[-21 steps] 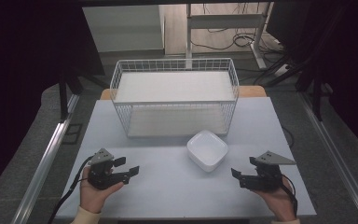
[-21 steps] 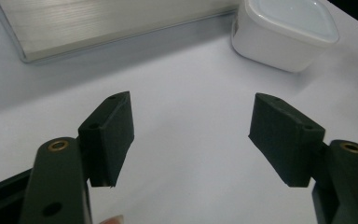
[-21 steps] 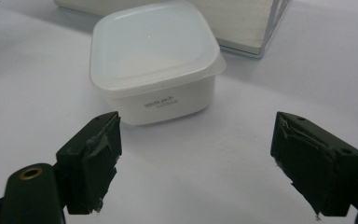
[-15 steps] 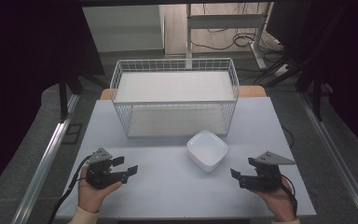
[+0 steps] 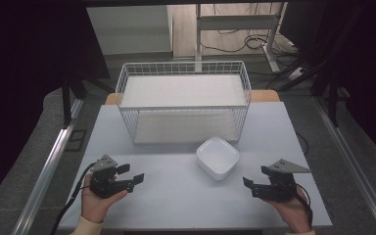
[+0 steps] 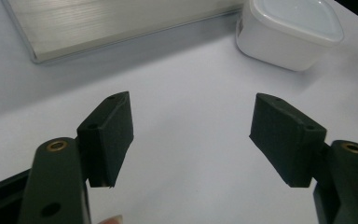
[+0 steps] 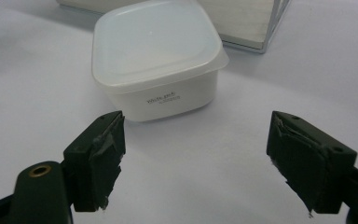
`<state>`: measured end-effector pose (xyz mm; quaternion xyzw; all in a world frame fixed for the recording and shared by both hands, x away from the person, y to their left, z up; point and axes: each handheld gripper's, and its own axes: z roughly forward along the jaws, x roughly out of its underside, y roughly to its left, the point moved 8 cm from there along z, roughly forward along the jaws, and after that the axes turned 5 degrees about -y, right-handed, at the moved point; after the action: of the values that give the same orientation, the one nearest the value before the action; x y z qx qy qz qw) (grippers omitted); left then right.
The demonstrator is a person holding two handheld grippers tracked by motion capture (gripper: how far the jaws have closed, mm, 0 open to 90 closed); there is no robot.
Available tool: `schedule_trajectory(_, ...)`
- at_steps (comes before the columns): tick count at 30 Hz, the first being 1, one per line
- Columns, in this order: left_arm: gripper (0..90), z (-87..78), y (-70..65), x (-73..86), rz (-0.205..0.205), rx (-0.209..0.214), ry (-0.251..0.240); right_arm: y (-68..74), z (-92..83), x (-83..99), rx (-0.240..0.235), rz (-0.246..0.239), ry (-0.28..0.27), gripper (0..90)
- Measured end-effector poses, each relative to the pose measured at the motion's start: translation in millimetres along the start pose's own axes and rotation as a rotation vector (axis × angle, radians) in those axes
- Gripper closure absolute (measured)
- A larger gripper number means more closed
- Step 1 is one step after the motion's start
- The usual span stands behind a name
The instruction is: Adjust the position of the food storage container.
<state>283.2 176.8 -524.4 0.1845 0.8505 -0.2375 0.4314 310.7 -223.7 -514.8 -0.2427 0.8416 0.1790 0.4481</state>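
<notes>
1. The box (image 5: 218, 156), white with a lid on it, is sitting on the worktop (image 5: 176, 196) just in front of the basket (image 5: 183, 105), toward the basket's right end; it is not touching either tongs.

2. The left tongs (image 5: 129, 175) are hovering low near the worktop's front left, jaws spread apart and holding nothing. In the left gripper view the left tongs (image 6: 191, 135) are pointing at bare worktop, with the box (image 6: 289, 32) well off at the upper right.

3. The right tongs (image 5: 247, 184) are sitting near the front right, also released and empty. In the right gripper view the right tongs (image 7: 196, 154) are facing the box (image 7: 156, 60) squarely, with the box near but apart from the jaw tips.

4. The basket is standing empty: a wire frame with bare board at the bottom and nothing resting inside.

5. Judging from this, the work is only beginning. No grasp is being made and the box is lying untouched on the worktop.

6. What is left looks like nearly everything: closing in on the box, gripping it, and lifting it. The basket is probably where it is going, though that is a guess. The right tongs are looking better placed for the first reach, since they are lined up with the box.
</notes>
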Motion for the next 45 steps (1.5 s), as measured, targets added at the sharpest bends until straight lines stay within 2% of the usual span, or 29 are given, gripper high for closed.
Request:
schedule_trajectory(4, 29.1, 0.8, 0.3, 0.7, 0.007, 0.003, 0.006, -0.2, -0.2, -0.6, -0.002, 0.005, -0.003, 19.8)
schedule_trajectory(8, 28.9, 1.0, 0.1, 1.1, 0.004, 0.002, 0.009, -0.3, -0.3, -1.1, -0.008, 0.030, 0.001, 21.0)
schedule_trajectory(15, 28.7, 0.2, -0.8, 0.6, -0.008, 0.004, 0.009, 0.9, -3.4, -5.2, -0.010, 0.026, 0.004, 21.8)
schedule_trajectory(20, 28.5, 1.8, -0.2, 1.8, 0.000, 0.003, 0.019, 1.8, -2.3, -13.0, -0.012, 0.021, 0.002, 23.3)
schedule_trajectory(21, 28.4, 2.7, 0.0, 2.4, -0.002, 0.002, 0.024, 2.0, -0.6, -21.4, -0.017, 0.024, 0.000, 24.1)
schedule_trajectory(25, 28.4, 3.3, -1.2, 2.9, 0.003, 0.008, 0.024, 2.7, 0.3, -33.7, -0.019, 0.011, -0.002, 25.4)
schedule_trajectory(26, 28.4, 2.9, -1.7, 3.1, 0.003, 0.009, 0.026, 3.1, 0.2, -43.7, -0.020, 0.012, 0.001, 26.7)
schedule_trajectory(28, 28.3, 2.5, -2.0, 3.2, 0.001, 0.008, 0.026, 2.0, 0.8, -50.4, -0.015, 0.010, 0.002, 28.2)
schedule_trajectory(34, 28.3, 3.7, -1.1, 3.6, 0.000, 0.004, 0.031, 2.4, 13.0, -65.0, -0.022, -0.018, 0.060, 30.7)
schedule_trajectory(40, 28.2, 3.7, -1.0, 4.2, 0.003, 0.003, 0.036, 1.0, 25.2, -78.7, -0.027, -0.021, 0.079, 34.3)
schedule_trajectory(41, 28.1, 3.3, -1.0, 4.1, 0.004, 0.004, 0.034, -0.9, 31.0, -83.4, -0.038, -0.014, 0.092, 38.3)
schedule_trajectory(45, 28.1, 3.3, -0.9, 4.1, 0.004, 0.003, 0.034, -5.3, 42.8, -88.7, -0.039, -0.020, 0.134, 44.5)
